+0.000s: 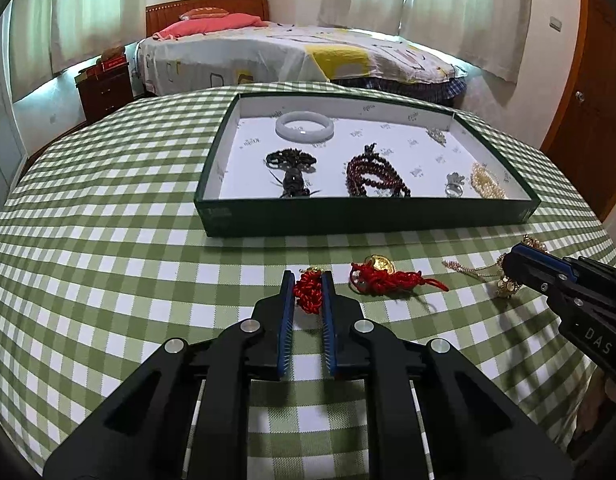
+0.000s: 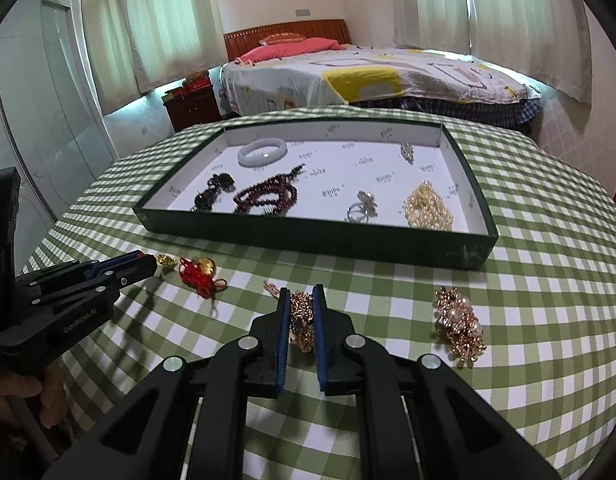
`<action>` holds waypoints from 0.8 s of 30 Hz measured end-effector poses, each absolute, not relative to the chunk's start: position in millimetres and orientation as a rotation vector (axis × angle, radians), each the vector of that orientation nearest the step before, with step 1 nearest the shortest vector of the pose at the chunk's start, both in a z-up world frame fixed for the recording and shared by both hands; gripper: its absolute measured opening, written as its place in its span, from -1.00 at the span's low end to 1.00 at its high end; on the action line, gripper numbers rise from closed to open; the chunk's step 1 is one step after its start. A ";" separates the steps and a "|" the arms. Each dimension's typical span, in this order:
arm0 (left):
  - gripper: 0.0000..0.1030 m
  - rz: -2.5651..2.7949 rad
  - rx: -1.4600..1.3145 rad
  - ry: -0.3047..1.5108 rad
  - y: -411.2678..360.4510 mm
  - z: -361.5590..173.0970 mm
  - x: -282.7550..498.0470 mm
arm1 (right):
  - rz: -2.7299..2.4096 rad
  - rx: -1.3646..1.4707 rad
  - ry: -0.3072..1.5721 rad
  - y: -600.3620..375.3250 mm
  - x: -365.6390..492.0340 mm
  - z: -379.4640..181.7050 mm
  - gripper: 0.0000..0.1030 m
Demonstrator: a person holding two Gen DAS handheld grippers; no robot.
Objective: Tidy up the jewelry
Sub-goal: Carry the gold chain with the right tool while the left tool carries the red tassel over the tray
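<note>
A dark green tray with a white lining sits on the checked table and holds a white bangle, dark beads, red-brown beads, a ring and pearls. My left gripper is shut on a red knotted cord charm at the table surface. A second red cord charm with a gold coin lies to its right. My right gripper is shut on a gold chain piece. A gold and pearl brooch lies to its right.
The tray stands just beyond both grippers, its near wall raised. The left gripper shows at the left of the right wrist view. A bed and a nightstand stand behind the table.
</note>
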State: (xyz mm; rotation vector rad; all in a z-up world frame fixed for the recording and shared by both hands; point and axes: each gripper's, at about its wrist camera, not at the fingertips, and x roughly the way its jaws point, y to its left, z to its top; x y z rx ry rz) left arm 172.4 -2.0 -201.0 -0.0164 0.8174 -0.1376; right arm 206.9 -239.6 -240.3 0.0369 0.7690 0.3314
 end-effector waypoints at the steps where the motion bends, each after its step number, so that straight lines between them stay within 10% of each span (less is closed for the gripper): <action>1: -0.74 -0.137 -0.017 0.813 -1.7 -199.4 171.7 | 0.333 0.037 0.763 -239.2 205.8 -238.0 -0.78; 24: -0.74 -0.145 -0.031 0.714 1.5 -156.2 150.4 | 0.360 0.034 0.651 -237.6 182.8 -186.0 -0.78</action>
